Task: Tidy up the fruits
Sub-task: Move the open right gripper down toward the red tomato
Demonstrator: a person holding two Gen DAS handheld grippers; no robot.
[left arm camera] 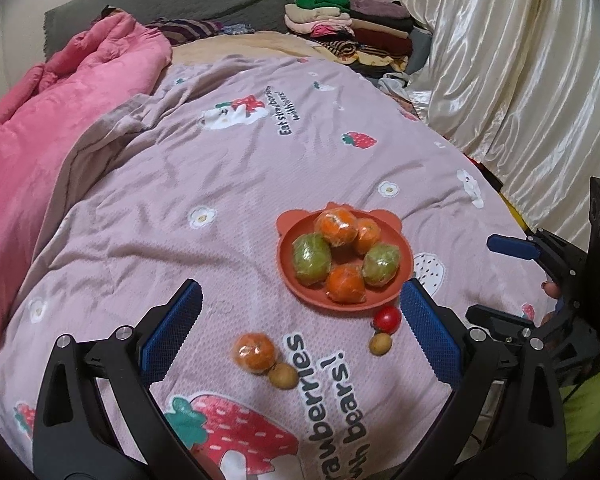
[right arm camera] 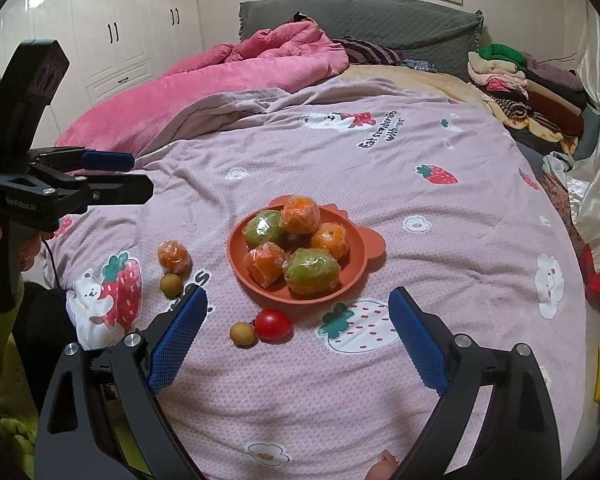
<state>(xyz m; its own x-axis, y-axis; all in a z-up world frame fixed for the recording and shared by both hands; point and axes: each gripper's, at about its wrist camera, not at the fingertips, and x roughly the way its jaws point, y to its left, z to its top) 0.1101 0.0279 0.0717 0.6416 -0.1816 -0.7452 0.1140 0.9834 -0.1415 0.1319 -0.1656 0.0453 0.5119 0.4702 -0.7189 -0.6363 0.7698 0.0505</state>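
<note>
Fruit is being gathered onto an orange-brown plate with ear-shaped tabs (right arm camera: 370, 246), which is sitting near the middle of the bed on a pinkish strawberry-print quilt (right arm camera: 440, 280). Five film-wrapped pieces are already lying in it, packed touching one another: three wrapped oranges (right arm camera: 300, 209) and two wrapped green fruits (right arm camera: 311, 271); judging by this, the sorting is partly done. Four pieces are still lying loose on the quilt on the near side of the plate, in two touching pairs: a wrapped orange (left arm camera: 255, 352) with a small tan round fruit (left arm camera: 283, 375) against it, and a red cherry tomato (right arm camera: 273, 325) with a second small tan fruit (right arm camera: 243, 334) against it. The tomato pair is lying just beside the plate's near rim, the orange pair farther off toward the left side. The soft quilt is likely keeping the round pieces from rolling. The left tool (left arm camera: 300, 328) is hovering over the loose fruit with its blue pads spread wide, holding nothing and touching nothing; the orange pair is showing between its fingers, which suggests that pair is its next target. The right tool (right arm camera: 298, 332) is likewise wide open and empty, above the quilt, with the tomato pair framed between its pads. Each tool is appearing at the edge of the other's view, well apart.
</note>
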